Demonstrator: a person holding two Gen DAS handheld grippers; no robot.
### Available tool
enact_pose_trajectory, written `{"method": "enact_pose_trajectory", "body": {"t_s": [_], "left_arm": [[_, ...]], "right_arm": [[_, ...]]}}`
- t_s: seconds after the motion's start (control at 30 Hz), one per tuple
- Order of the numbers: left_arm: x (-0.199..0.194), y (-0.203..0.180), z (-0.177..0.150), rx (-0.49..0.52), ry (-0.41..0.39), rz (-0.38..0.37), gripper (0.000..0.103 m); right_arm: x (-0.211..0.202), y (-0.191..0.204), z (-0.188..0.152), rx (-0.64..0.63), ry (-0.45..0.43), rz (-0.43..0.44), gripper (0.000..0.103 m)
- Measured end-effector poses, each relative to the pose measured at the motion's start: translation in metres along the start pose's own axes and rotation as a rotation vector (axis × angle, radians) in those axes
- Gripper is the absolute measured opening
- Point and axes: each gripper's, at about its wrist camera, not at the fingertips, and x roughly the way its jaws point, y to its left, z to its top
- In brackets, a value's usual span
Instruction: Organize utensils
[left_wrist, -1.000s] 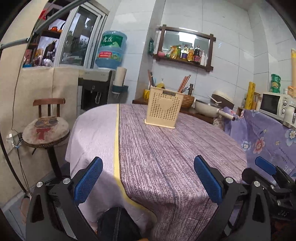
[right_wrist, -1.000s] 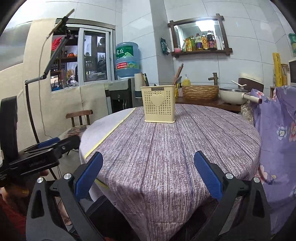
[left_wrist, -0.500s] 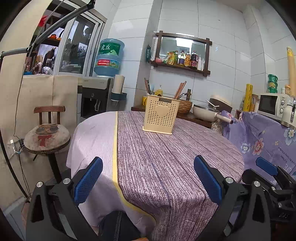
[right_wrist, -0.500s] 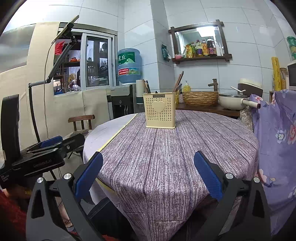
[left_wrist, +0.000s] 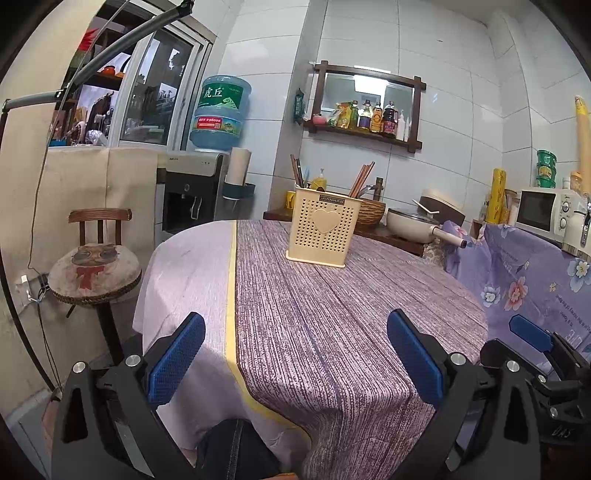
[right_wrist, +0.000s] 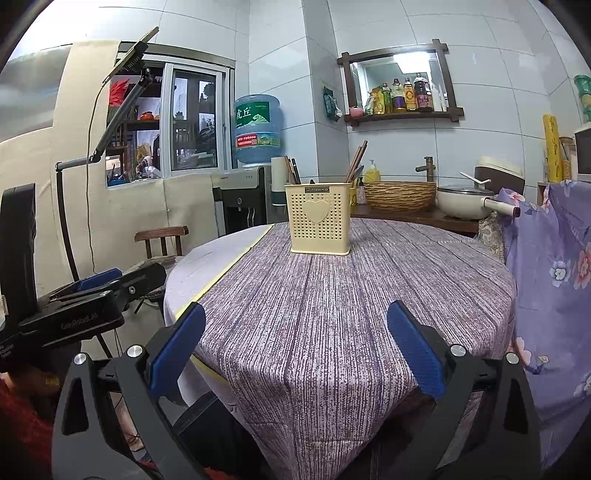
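A cream perforated utensil holder (left_wrist: 323, 228) with a heart on its front stands on the far part of the round table (left_wrist: 332, 317); it also shows in the right wrist view (right_wrist: 318, 219). Chopsticks (right_wrist: 356, 161) and dark utensils stick up from it. My left gripper (left_wrist: 295, 360) is open and empty, low at the table's near edge. My right gripper (right_wrist: 295, 354) is open and empty, also at the near edge. Each gripper shows at the side of the other's view.
The table wears a purple striped cloth (right_wrist: 351, 295). A stool (left_wrist: 94, 266) stands to the left. A water dispenser (left_wrist: 192, 192), a wicker basket (right_wrist: 400, 195) and a pot (right_wrist: 465, 201) stand behind the table. A flowered cloth (left_wrist: 535, 273) hangs at the right.
Both grippers have drawn back and sunk lower; the table and holder now appear flatter and the cloth's front edge hangs in view. The jaws stayed open.
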Motion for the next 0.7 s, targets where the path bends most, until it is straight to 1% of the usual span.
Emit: {"method": "enact_pose_trajectory", "body": {"t_s": [0.2, 0.7], "left_arm": [[-0.0006, 0.0001, -0.0014, 0.004, 0.003, -0.004, 0.098], [-0.0021, 0.0010, -0.0044, -0.007, 0.008, -0.005, 0.098]], "right_arm": [[-0.0009, -0.0031, 0.0001, 0.013, -0.012, 0.000, 0.097], [0.0002, -0.0058, -0.0006, 0.022, -0.003, 0.004, 0.097]]}}
